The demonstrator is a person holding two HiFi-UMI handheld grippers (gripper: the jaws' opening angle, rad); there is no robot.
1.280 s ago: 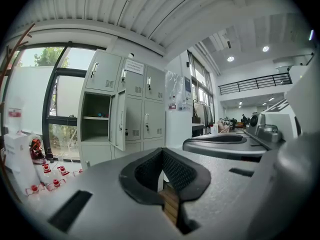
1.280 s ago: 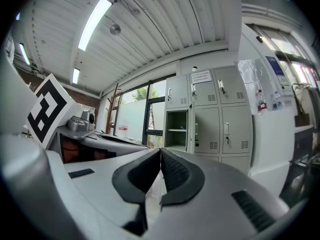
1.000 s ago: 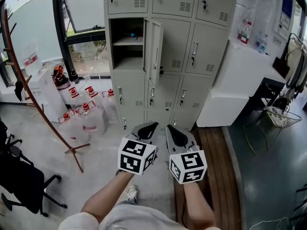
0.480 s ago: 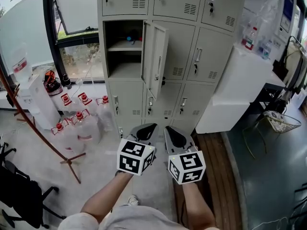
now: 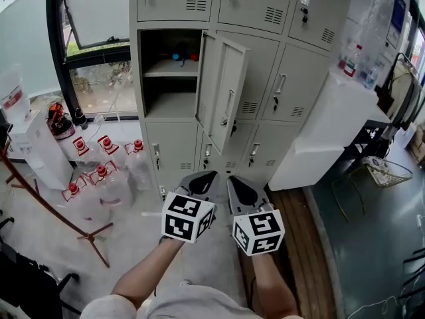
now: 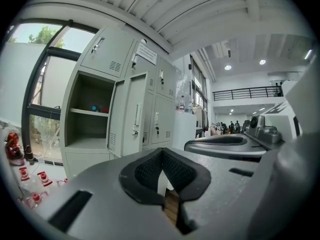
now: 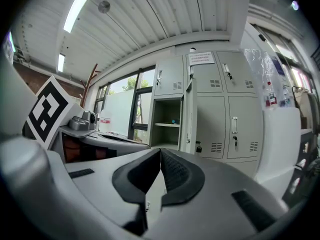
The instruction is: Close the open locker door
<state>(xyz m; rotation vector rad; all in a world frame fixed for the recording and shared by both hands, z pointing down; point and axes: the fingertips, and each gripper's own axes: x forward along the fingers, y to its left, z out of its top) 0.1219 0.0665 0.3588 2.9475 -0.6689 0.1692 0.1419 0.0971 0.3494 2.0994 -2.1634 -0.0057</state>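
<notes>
The locker door (image 5: 226, 88) stands ajar beside its open compartment (image 5: 169, 104), whose shelf holds small blue and red items (image 5: 184, 56). Facing it and well apart from it, the left gripper (image 5: 210, 174) and right gripper (image 5: 232, 179) have their jaws pressed together, empty.

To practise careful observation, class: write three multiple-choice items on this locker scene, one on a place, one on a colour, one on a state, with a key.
1. Where is the open locker door? A) leftmost column, just below the top row; B) top row, right; C) bottom row, middle.
2. What colour are the caps of the clear bottles? A) blue; B) red; C) green.
3. How are the left claw and right claw? A) both wide open; B) one shut on a handle; C) both shut, empty.
Key: 1 A, it hangs ajar beside the shelved compartment at the left; 2 B, every cap is red; 3 C, each claw's pads meet with nothing between.
</notes>
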